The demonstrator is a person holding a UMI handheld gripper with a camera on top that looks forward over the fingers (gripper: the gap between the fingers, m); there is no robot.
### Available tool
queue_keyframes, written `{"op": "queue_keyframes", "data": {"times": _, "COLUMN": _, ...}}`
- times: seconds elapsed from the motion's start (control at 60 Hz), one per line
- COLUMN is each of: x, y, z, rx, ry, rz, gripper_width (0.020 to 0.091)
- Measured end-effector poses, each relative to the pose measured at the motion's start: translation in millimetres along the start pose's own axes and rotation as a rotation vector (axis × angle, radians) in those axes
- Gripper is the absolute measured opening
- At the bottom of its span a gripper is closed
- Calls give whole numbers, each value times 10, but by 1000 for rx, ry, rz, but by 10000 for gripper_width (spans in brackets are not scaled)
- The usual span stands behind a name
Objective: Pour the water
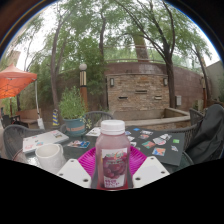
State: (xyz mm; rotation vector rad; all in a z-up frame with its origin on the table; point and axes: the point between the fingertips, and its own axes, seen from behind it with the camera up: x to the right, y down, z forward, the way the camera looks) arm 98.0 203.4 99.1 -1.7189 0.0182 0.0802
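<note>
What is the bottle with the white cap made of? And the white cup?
The bottle looks like clear plastic: pinkish liquid shows through its wall, under a matte white cap that also looks plastic. It sits between the tongs, which seem to press on it. The white cup is opaque and smooth, maybe ceramic or plastic; I can't tell which.

the bottle carries a pink label, but none of its print, nor any other writing, can be read here.
</note>
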Motion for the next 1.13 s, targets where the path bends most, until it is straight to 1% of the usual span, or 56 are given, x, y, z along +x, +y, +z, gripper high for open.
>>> {"op": "queue_keyframes", "data": {"times": 0.017, "x": 36, "y": 110, "z": 8, "rx": -5, "ry": -5, "rz": -2, "gripper_width": 416}}
{"op": "queue_keyframes", "data": {"times": 0.05, "x": 23, "y": 179, "z": -48, "rx": -20, "ry": -12, "rz": -17, "gripper_width": 419}}
{"op": "queue_keyframes", "data": {"times": 0.067, "x": 10, "y": 121, "z": -81, "rx": 8, "ry": -22, "rz": -27, "gripper_width": 417}}
{"op": "queue_keyframes", "data": {"times": 0.117, "x": -24, "y": 158, "z": -50, "rx": 30, "ry": -31, "rz": -56, "gripper_width": 415}}
{"op": "queue_keyframes", "data": {"times": 0.15, "x": -15, "y": 180, "z": -56, "rx": 10, "ry": -24, "rz": -58, "gripper_width": 416}}
{"op": "queue_keyframes", "data": {"times": 0.3, "x": -31, "y": 172, "z": -51, "rx": 18, "ry": -31, "rz": -78, "gripper_width": 424}}
{"op": "queue_keyframes", "data": {"times": 0.367, "x": -35, "y": 171, "z": -74, "rx": 17, "ry": -33, "rz": -86, "gripper_width": 529}}
{"op": "queue_keyframes", "data": {"times": 0.4, "x": -1, "y": 194, "z": -94, "rx": 2, "ry": -21, "rz": -98, "gripper_width": 587}}
{"op": "queue_keyframes", "data": {"times": 0.433, "x": 56, "y": 287, "z": -125, "rx": -42, "ry": 2, "rz": -117, "gripper_width": 678}}
{"op": "queue_keyframes", "data": {"times": 0.467, "x": 61, "y": 354, "z": -181, "rx": -83, "ry": 5, "rz": -137, "gripper_width": 802}}
{"op": "queue_keyframes", "data": {"times": 0.483, "x": 44, "y": 366, "z": -212, "rx": -88, "ry": 3, "rz": -149, "gripper_width": 859}}
{"op": "queue_keyframes", "data": {"times": 0.5, "x": 27, "y": 368, "z": -243, "rx": -89, "ry": -2, "rz": -161, "gripper_width": 862}}
{"op": "queue_keyframes", "data": {"times": 0.533, "x": 28, "y": 341, "z": -324, "rx": -78, "ry": -3, "rz": -185, "gripper_width": 829}}
{"op": "queue_keyframes", "data": {"times": 0.55, "x": 25, "y": 341, "z": -365, "rx": -76, "ry": -2, "rz": -194, "gripper_width": 825}}
{"op": "queue_keyframes", "data": {"times": 0.633, "x": 41, "y": 348, "z": -630, "rx": -96, "ry": 12, "rz": -200, "gripper_width": 831}}
{"op": "queue_keyframes", "data": {"times": 0.717, "x": -39, "y": 259, "z": -1022, "rx": -87, "ry": 13, "rz": -179, "gripper_width": 829}}
{"op": "queue_keyframes", "data": {"times": 0.783, "x": -106, "y": 179, "z": -1391, "rx": -85, "ry": 19, "rz": -150, "gripper_width": 831}}
{"op": "queue_keyframes", "data": {"times": 0.9, "x": -82, "y": 7, "z": -2118, "rx": -43, "ry": 76, "rz": -151, "gripper_width": 829}}
{"op": "queue_keyframes", "data": {"times": 0.933, "x": -104, "y": -16, "z": -2330, "rx": -41, "ry": 84, "rz": -148, "gripper_width": 827}}
{"op": "queue_keyframes", "data": {"times": 1.133, "x": -409, "y": 28, "z": -3487, "rx": -39, "ry": 31, "rz": -55, "gripper_width": 831}}
